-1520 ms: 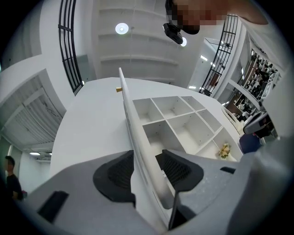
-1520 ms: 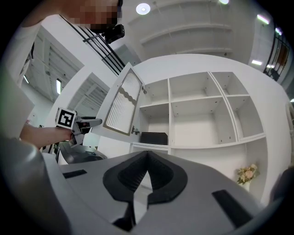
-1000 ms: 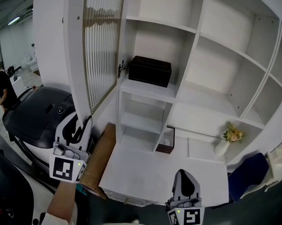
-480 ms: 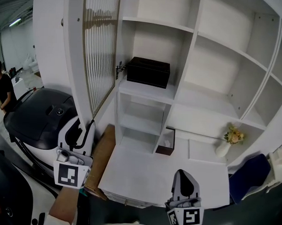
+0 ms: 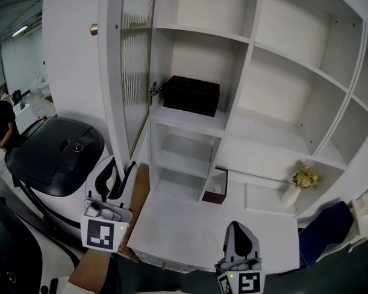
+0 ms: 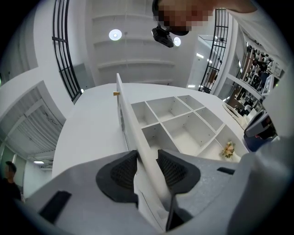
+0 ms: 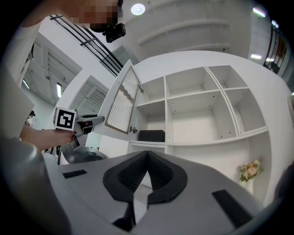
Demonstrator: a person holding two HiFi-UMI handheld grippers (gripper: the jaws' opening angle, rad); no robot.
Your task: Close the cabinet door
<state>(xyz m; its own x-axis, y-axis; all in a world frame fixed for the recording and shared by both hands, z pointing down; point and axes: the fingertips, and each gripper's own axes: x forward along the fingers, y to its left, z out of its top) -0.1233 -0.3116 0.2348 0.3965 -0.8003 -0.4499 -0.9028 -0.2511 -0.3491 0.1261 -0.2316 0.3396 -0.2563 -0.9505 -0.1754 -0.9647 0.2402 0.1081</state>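
White shelving (image 5: 276,86) is faced, the cabinet door (image 5: 135,69) edge grasped by the left hand-held gripper (image 5: 120,171), its jaws just eased slightly apart, the right hand-held gripper (image 5: 239,231) clenched empty.

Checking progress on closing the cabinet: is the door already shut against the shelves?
No, the cabinet door stands swung out from the shelf unit, leaving the compartment with the black box uncovered.

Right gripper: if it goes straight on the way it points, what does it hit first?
Free at first. The right gripper, jaws shut and empty, aims into the shelf unit; first contact is probably the black box or the shelf edge under it. Depth is unclear.
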